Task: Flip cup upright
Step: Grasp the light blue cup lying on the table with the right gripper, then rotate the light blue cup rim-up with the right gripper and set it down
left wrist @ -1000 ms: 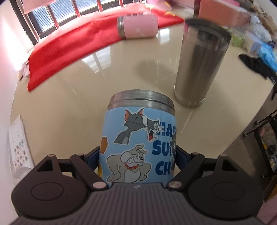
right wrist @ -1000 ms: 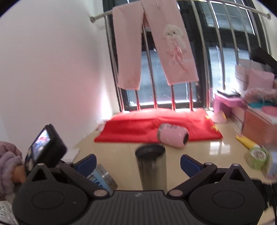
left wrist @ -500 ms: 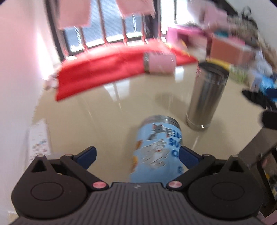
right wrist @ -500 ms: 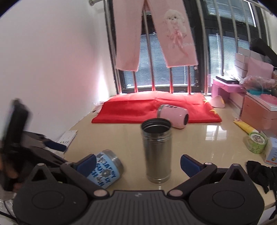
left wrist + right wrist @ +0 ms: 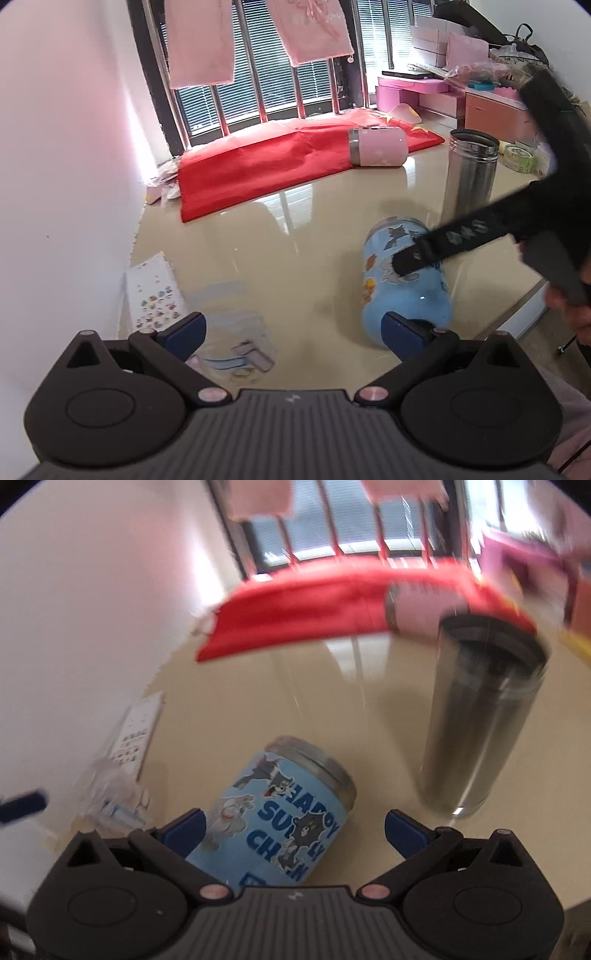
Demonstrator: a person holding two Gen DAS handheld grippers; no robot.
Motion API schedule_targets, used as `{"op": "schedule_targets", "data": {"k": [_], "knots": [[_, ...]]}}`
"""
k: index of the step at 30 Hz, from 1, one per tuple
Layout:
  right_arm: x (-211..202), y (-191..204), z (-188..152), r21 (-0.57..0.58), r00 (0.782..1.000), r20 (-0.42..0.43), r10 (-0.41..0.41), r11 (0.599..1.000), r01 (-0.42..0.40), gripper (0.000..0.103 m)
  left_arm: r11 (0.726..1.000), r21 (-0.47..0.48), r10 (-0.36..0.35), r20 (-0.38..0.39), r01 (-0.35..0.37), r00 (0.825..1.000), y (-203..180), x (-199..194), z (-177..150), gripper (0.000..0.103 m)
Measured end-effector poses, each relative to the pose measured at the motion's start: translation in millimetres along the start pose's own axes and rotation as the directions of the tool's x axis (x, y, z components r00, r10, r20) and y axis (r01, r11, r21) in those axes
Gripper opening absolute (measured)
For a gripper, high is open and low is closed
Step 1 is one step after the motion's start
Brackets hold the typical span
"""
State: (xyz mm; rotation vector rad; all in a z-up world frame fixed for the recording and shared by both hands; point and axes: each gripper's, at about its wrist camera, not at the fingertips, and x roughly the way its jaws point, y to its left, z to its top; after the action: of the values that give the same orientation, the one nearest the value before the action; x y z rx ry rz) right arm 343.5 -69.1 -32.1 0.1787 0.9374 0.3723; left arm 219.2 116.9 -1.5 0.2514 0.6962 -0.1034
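The blue cartoon cup [image 5: 402, 273] lies on its side on the beige table [image 5: 295, 240], its steel rim pointing away. My left gripper [image 5: 291, 326] is open and empty, pulled back to the left of the cup. My right gripper [image 5: 293, 821] is open, its jaws on either side of the cup [image 5: 280, 812] without touching it; one of its fingers [image 5: 417, 254] shows in the left wrist view above the cup.
A tall steel tumbler [image 5: 471, 170] stands upright behind the blue cup, also in the right wrist view [image 5: 480, 716]. A pink cup [image 5: 376, 146] lies on a red cloth [image 5: 280, 162] at the back. A sticker sheet [image 5: 151, 291] and a clear packet [image 5: 232, 332] lie at the left.
My left gripper let go of the blue cup, which now lies on its side, and drew back to the left. My right gripper swung down over the cup.
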Motion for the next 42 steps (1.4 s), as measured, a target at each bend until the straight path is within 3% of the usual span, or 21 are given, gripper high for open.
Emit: {"op": "schedule_targets", "data": {"k": [5, 7, 9, 12, 14, 16, 19, 23, 27, 29, 30, 32, 33, 37, 39, 42], "knots": [[37.7, 7.6, 6.5, 0.101, 0.994, -0.103, 0.048, 0.994, -0.037, 0.102, 1.000, -0.027, -0.010, -0.003, 0.010, 1.000, 11.2, 2.8, -2.0, 0.103], [47.1, 6.3, 10.8, 0.099, 0.983, -0.155, 0.103, 0.991, -0.088, 0.094, 0.999, -0.043, -0.015, 0.003, 0.015, 1.000, 15.6, 2.3, -3.8, 0.103], [45.9, 22.1, 13.3, -0.064, 0.977, -0.200, 0.072, 0.994, -0.086, 0.094, 0.998, -0.056, -0.016, 0.007, 0.017, 1.000, 19.0, 1.1, -5.8, 0.103], [42.3, 41.6, 14.8, -0.316, 0.967, -0.251, -0.046, 0.948, -0.037, 0.094, 0.997, -0.071, -0.016, 0.014, 0.017, 1.000, 23.2, -0.3, -7.5, 0.103], [42.7, 48.0, 15.7, -0.421, 0.954, -0.277, -0.117, 0.907, -0.011, 0.094, 0.996, -0.084, -0.019, 0.018, 0.020, 1.000, 24.0, -0.6, -8.2, 0.103], [44.7, 50.4, 16.3, -0.452, 0.946, -0.289, -0.146, 0.892, 0.000, 0.094, 0.996, -0.090, -0.018, 0.020, 0.020, 1.000, 23.3, -0.6, -8.9, 0.103], [48.5, 53.5, 20.4, -0.445, 0.939, -0.305, -0.159, 0.895, 0.007, 0.093, 0.995, -0.102, -0.016, 0.023, 0.018, 1.000, 24.4, -0.4, -9.8, 0.103], [54.3, 45.1, 35.7, -0.299, 0.943, -0.300, -0.147, 0.953, 0.053, 0.102, 0.993, -0.116, -0.017, 0.017, 0.018, 1.000, 28.1, 1.2, -12.3, 0.103], [68.7, 36.9, 44.2, -0.222, 0.931, -0.326, -0.163, 0.971, 0.092, 0.101, 0.989, -0.145, -0.024, 0.002, 0.024, 1.000, 30.2, 3.3, -14.8, 0.103], [74.3, 34.2, 42.1, -0.207, 0.917, -0.352, -0.187, 0.971, 0.119, 0.093, 0.987, -0.158, -0.033, 0.000, 0.032, 0.999, 29.5, 2.7, -16.3, 0.103], [75.1, 31.3, 40.6, -0.190, 0.914, -0.363, -0.182, 0.975, 0.119, 0.084, 0.986, -0.161, -0.037, 0.000, 0.036, 0.999, 28.6, 2.4, -17.2, 0.103], [69.4, 25.9, 38.7, -0.169, 0.923, -0.350, -0.160, 0.980, 0.106, 0.084, 0.984, -0.168, -0.052, 0.009, 0.052, 0.999, 26.1, 0.7, -19.3, 0.103], [62.2, 24.4, 35.7, -0.170, 0.938, -0.319, -0.133, 0.982, 0.081, 0.084, 0.983, -0.172, -0.059, 0.012, 0.060, 0.998, 25.2, 0.3, -20.8, 0.103], [24.4, 26.5, 17.7, -0.228, 0.991, -0.128, -0.038, 0.974, 0.008, 0.083, 0.978, -0.191, -0.081, 0.024, 0.084, 0.996, 20.1, 0.9, -27.3, 0.103], [6.6, 24.2, 5.7, -0.233, 0.999, -0.037, 0.005, 0.972, -0.013, 0.083, 0.975, -0.199, -0.087, 0.039, 0.093, 0.995, 16.9, -0.7, -30.0, 0.103], [-11.7, 17.3, -8.3, -0.227, 0.994, 0.083, 0.072, 0.973, -0.052, 0.083, 0.971, -0.212, -0.095, 0.071, 0.108, 0.993, 12.3, -6.1, -33.1, 0.103]]}}
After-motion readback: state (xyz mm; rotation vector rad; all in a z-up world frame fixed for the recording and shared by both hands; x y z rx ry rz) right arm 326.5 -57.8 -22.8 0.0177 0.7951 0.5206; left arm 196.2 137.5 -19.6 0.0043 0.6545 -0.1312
